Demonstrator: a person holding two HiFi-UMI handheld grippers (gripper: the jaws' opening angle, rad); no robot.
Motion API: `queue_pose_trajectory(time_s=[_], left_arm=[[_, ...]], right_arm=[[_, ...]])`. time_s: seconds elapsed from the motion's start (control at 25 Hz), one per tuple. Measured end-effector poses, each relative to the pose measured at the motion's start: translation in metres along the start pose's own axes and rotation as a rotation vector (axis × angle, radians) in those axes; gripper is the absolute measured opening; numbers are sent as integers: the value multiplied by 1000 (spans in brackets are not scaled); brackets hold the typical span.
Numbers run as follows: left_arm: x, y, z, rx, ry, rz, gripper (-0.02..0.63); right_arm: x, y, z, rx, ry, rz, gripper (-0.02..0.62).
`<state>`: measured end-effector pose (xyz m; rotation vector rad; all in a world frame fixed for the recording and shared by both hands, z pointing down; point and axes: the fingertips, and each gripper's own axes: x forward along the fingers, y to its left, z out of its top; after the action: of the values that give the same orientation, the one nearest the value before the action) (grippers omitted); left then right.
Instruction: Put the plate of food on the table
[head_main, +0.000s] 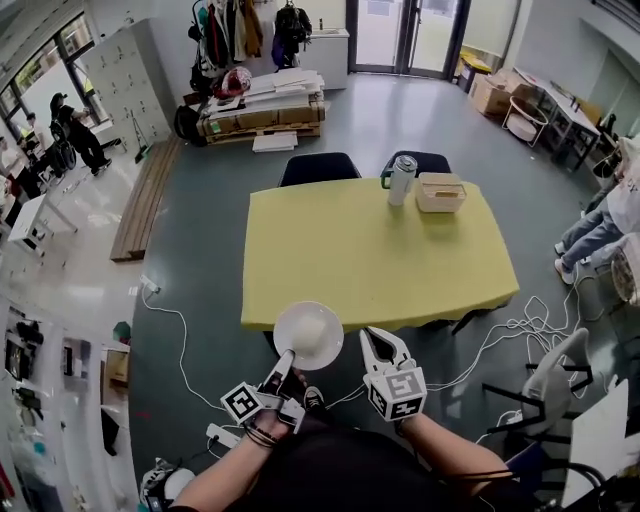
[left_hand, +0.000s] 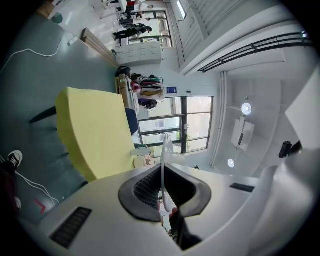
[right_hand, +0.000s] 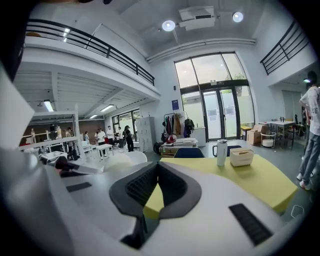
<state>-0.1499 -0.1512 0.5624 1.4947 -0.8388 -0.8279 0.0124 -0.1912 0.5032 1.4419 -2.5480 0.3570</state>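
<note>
The ridged black fingers of the left gripper (head_main: 287, 357) are clamping the thin rim of the round, smooth white plate (head_main: 310, 333), which is hanging at the near edge of the flat yellow bench (head_main: 380, 262). The right gripper (head_main: 379, 345) is keeping its fingers together, holding nothing.

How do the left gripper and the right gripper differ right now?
The left gripper is shut on the rim of the white plate; the right gripper is shut on nothing. The left gripper lies rolled sideways; the right gripper sits upright. Both point toward the yellow table.
</note>
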Motion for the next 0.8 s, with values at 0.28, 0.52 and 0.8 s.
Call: queue_pose_trajectory(time_s=[0.28,0.52,0.8], left_arm=[[37,15,30,-11,50,13,17],[62,23,40,-10,33,8,17],[74,53,50,-12,-21,20,17]], right_arm=[[30,-21,10,21,-1,-76,11],[50,-38,10,31,17,-57,12],[66,-49,16,17,27,-19,12]])
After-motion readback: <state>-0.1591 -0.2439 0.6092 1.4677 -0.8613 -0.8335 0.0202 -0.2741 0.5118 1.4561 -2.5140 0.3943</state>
